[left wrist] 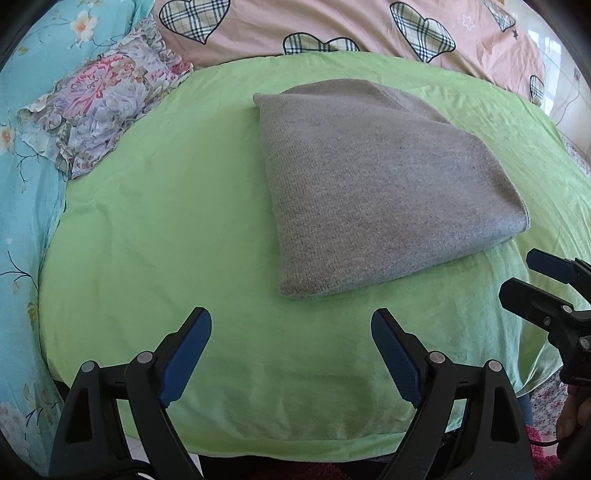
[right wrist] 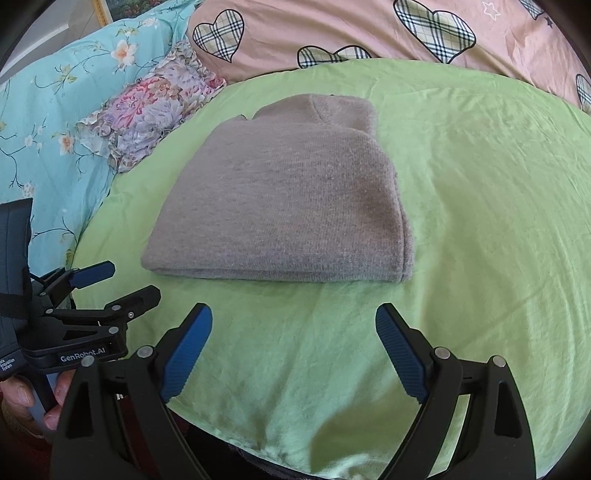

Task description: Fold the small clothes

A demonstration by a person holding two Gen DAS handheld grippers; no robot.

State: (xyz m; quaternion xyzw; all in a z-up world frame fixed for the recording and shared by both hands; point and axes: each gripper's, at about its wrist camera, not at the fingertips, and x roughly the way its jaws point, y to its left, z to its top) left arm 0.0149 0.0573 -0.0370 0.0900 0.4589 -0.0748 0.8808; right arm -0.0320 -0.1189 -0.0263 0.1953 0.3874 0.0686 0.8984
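Item: grey knit sweater (left wrist: 373, 192), folded into a compact, roughly rectangular bundle. It lies on the green sheet (left wrist: 166, 240), toward the far middle of the bed, well clear of both tools. In the right wrist view the collar end (right wrist: 332, 107) sits at the far side and the thick folded edge faces near.

Tools: left gripper (left wrist: 291, 354) stands released, its blue pads spread wide over bare green sheet, nothing between them. Right gripper (right wrist: 293, 354) is likewise released and empty, just near of the bundle's near edge.

Surroundings: floral ruffled pillow (left wrist: 99, 114) at far left; turquoise flowered bedding (left wrist: 22, 184) along the left; pink quilt with plaid hearts (left wrist: 332, 26) across the far side.

Step in hand, judged: the fold looks finished and both tools stand off. To close it well, leave the bundle alone; if a touch-up is wanted, press the near-right corner (right wrist: 402, 266), where the layers show slightly uneven, rather than lifting, which would likely spill the stack.

Not readable: sleeves are tucked out of sight; the number of layers cannot be counted. The sweater's far edge is foreshortened by the lens. Only fingertips of the person's left hand (right wrist: 22, 402) show, and the near edge of the bed is cut off behind the tools.
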